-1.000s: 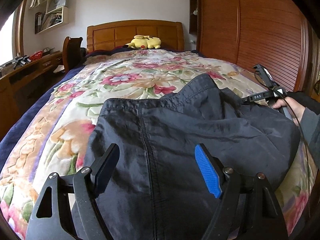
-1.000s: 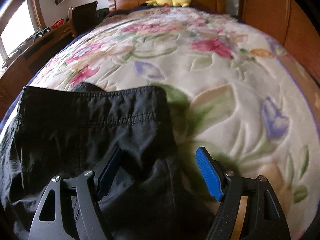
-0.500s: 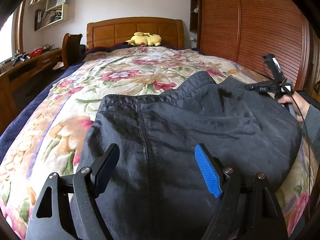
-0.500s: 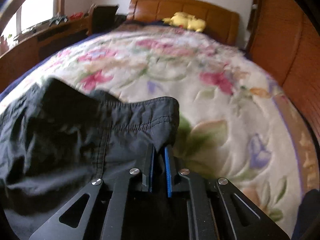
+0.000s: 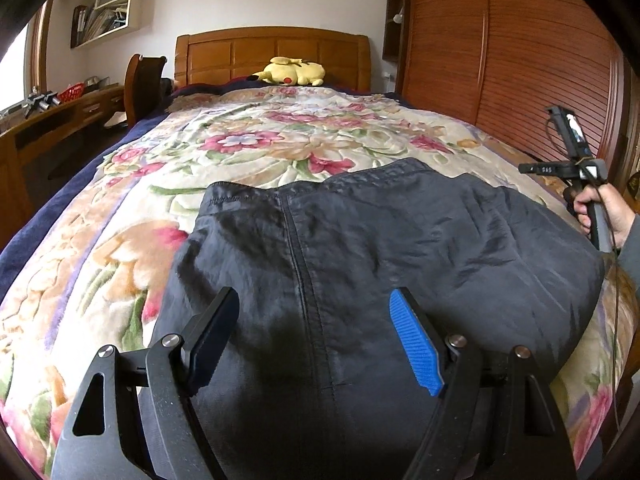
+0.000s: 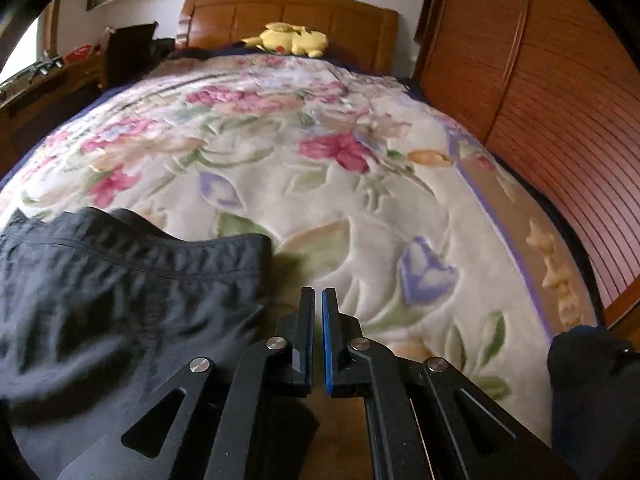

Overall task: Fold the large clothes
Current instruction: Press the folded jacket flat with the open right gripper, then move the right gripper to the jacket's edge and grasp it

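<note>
A dark pair of trousers (image 5: 380, 264) is seen spread over the floral bedspread (image 5: 248, 148), filling the lower middle of the left wrist view, its gathered waistband turned toward the top of the frame and a long seam running down the centre. In the right wrist view the same garment (image 6: 120, 300) is found at the lower left, its waistband corner ending just left of the tongs.

The left tongs (image 5: 316, 340) are held wide open at the bottom of their frame, black pad on the left and blue pad (image 5: 416, 344) on the right, with the trouser seam showing between them; no fabric is pinched. The right tongs (image 6: 318, 336) are pressed shut at the bottom centre of their view, pads together, and nothing is seen clamped between them; the cloth lies just to their left. In the left wrist view, that second tool is seen at the right edge, gripped by a hand (image 5: 600, 212) in a grey sleeve.

Further out, a yellow plush toy (image 5: 290, 72) is spotted against the wooden headboard (image 5: 272, 52) at the upper centre. A slatted wooden wardrobe (image 5: 520, 60) is seen at the upper right, and a desk (image 5: 52, 116) with a chair (image 5: 142, 84) along the left edge.
</note>
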Available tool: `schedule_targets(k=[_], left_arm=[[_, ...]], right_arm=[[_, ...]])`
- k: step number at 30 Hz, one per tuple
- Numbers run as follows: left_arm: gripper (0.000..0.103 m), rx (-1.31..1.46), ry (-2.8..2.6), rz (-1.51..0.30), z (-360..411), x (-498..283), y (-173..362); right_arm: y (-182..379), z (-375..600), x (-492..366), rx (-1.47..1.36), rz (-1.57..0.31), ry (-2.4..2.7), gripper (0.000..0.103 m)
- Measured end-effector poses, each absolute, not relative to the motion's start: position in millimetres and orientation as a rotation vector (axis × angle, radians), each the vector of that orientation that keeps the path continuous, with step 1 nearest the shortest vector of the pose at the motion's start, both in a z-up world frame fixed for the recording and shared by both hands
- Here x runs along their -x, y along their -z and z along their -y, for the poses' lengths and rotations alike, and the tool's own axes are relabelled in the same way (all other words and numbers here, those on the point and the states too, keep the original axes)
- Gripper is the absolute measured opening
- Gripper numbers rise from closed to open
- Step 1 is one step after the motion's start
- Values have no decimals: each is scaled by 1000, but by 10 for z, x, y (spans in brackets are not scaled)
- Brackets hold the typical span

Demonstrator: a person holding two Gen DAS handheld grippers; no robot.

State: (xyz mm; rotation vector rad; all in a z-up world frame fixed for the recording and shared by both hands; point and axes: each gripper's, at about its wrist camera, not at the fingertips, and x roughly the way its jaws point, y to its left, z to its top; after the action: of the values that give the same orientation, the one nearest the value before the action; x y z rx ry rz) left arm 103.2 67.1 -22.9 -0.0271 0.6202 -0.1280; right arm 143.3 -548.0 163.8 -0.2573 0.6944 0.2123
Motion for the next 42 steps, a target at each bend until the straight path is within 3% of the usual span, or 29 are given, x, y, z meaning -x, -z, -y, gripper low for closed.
schedule_targets(k=[4,5,6,8,21,30,42], left_arm=[[79,16,134,-600,-641,-991,184],[79,15,136,-595,-633,-977,172],[79,14,138,-591,-625,-966,162],[79,12,142,-587,-614,-950,153],[79,-2,153,-580,-595,-877,147],[79,-5,157,-576,-595,-879,143],[79,-12,168,-560,-551,-841,104]], right_arm=[[-1801,5376,-1108,268,-662,-268,10],[-1842,5327,-1033,270,-658,-286,22],[-1858,5248,-984,273,-657,-304,41],[-1870,5105,-885,276,-656,-349,57],[-1561,4021,-653,309,-704,-578,57],[-1152,3841,-959,325,-796,-543,57],[-1244,3756,-745,387,-770,-508,62]])
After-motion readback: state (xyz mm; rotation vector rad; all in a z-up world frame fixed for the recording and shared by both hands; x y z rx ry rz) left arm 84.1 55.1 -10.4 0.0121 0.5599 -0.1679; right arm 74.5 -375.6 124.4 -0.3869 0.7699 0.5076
